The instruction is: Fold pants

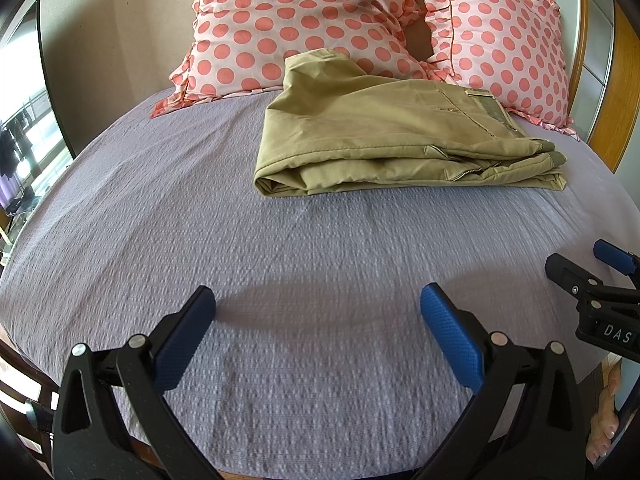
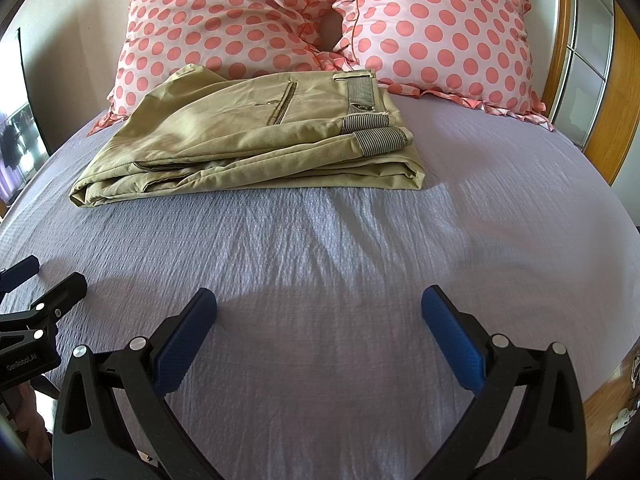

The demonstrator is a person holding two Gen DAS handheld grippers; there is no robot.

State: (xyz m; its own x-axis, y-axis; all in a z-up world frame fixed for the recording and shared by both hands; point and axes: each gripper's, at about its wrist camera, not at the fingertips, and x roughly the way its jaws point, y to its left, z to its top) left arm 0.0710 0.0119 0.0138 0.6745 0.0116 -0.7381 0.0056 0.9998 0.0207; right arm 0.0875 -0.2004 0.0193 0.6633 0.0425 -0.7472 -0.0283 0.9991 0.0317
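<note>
Khaki pants [image 1: 384, 136] lie folded into a flat bundle on the lilac bedspread [image 1: 280, 260], just in front of the pillows; they also show in the right wrist view [image 2: 248, 140], with striped waistband lining at their right end. My left gripper [image 1: 318, 308] is open and empty, well short of the pants, above the near part of the bed. My right gripper [image 2: 319, 308] is open and empty too, equally far back. Each gripper shows at the edge of the other's view: the right one [image 1: 592, 276] and the left one [image 2: 44, 284].
Two pink pillows with coral dots [image 1: 304, 20] [image 2: 436, 32] lean against the headboard behind the pants. A wooden frame [image 2: 624, 80] rises at the right. A dark screen [image 1: 28, 80] stands left of the bed. The bedspread [image 2: 320, 240] has light wrinkles.
</note>
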